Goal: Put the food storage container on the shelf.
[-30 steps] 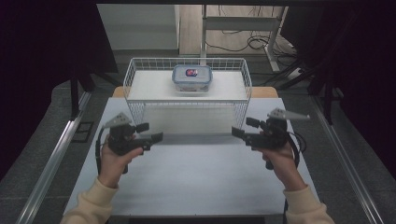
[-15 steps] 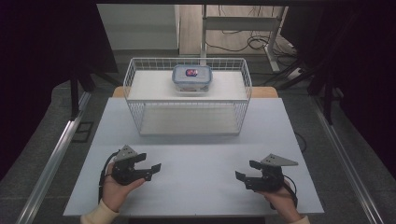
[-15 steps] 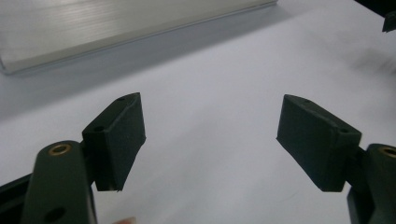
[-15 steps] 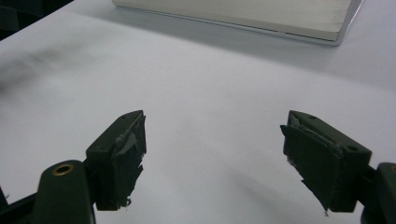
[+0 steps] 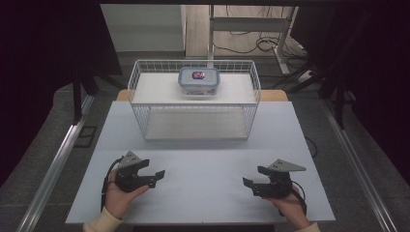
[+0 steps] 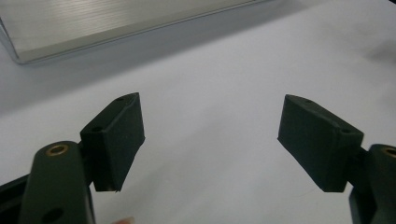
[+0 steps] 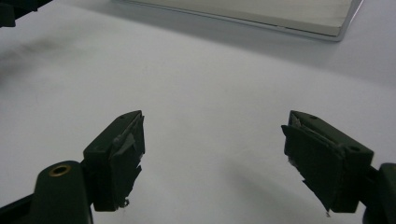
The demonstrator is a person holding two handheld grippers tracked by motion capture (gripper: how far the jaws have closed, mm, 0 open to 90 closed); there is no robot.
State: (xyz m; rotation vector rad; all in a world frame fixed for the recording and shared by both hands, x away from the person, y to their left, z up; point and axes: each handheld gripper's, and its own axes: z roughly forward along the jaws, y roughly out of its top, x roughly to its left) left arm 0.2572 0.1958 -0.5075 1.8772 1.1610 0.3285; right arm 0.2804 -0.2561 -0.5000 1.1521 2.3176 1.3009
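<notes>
Your left gripper and right gripper sit low near the front of the pale tabletop, fingers spread wide, holding nothing. Far back, a lidded plastic box rests in the white wire basket. Grey floor and dark curtains surround you.

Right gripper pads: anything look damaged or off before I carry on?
Yes. In the right gripper view the facing on both pads is torn, ragged at the edges. The left gripper pads look clean. The container sits level in the wire basket.
</notes>
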